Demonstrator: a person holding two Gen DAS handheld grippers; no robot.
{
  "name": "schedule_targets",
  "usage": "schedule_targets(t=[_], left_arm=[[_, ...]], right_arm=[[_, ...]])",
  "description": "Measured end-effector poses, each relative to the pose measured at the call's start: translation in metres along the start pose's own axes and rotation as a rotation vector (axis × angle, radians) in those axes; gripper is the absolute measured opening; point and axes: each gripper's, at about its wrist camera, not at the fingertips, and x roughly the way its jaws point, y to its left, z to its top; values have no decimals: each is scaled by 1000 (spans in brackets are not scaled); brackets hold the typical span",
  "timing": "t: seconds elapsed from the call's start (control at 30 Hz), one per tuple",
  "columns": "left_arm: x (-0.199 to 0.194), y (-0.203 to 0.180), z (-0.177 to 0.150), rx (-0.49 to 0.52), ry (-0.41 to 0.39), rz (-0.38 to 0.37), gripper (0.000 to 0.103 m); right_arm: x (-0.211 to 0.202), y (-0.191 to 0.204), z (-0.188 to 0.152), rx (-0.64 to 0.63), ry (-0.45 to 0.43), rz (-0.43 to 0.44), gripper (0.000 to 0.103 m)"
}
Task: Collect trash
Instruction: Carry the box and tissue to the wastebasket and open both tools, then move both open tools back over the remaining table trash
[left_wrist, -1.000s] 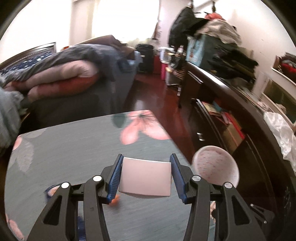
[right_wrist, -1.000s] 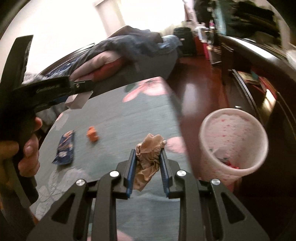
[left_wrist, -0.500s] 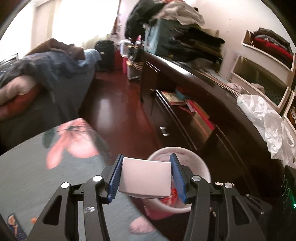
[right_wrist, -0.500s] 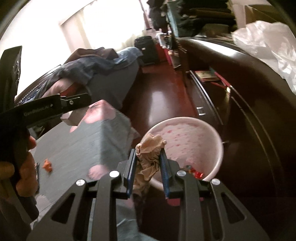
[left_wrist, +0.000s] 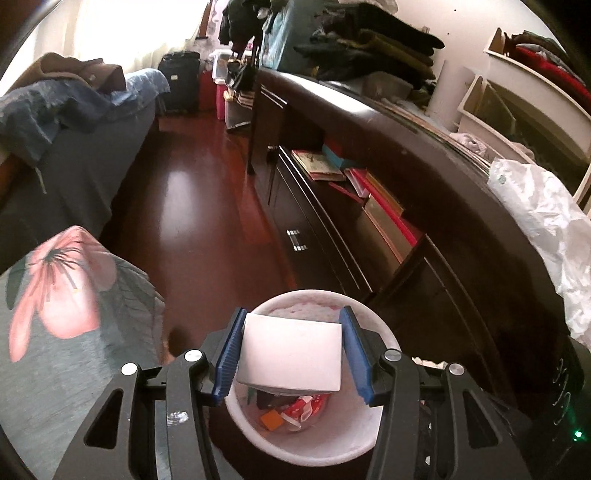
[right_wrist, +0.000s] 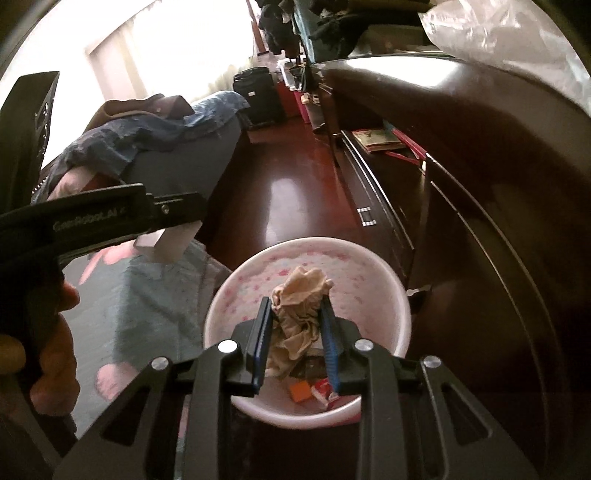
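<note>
My left gripper (left_wrist: 291, 314) is shut on a white box (left_wrist: 291, 354) and holds it over the pink-white trash bin (left_wrist: 317, 454), which has wrappers (left_wrist: 303, 406) at its bottom. My right gripper (right_wrist: 295, 299) hangs over the same bin (right_wrist: 373, 280) with a crumpled brown paper (right_wrist: 295, 325) between its pads. Its jaws are opening, and the paper still touches both pads. In the right wrist view the left gripper (right_wrist: 184, 218) with the box (right_wrist: 173, 247) sits to the left, held by a hand (right_wrist: 55, 350).
The floral-clothed table (left_wrist: 55, 369) ends just left of the bin. A dark cabinet (left_wrist: 424, 288) with books and a white plastic bag (left_wrist: 546, 221) runs along the right. Red wooden floor (left_wrist: 192, 206) and a bed piled with bedding (left_wrist: 55, 110) lie beyond.
Both grippers swung right, off the table and over the bin, each carrying its item. The right jaws have spread slightly around the paper.
</note>
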Motion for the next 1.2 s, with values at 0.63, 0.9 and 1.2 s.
schedule_targets(t=[0.63, 0.9, 1.2], left_arm=[[-14, 10, 0, -14, -59, 37, 88], [-56, 23, -22, -14, -89, 150, 90], [-109, 78, -69, -151, -98, 321, 91]], right_arm=[[20, -4, -6, -2, 15, -9, 61], [-20, 25, -16, -46, 0, 23, 71], [-66, 87, -36, -160, -6, 129, 74]])
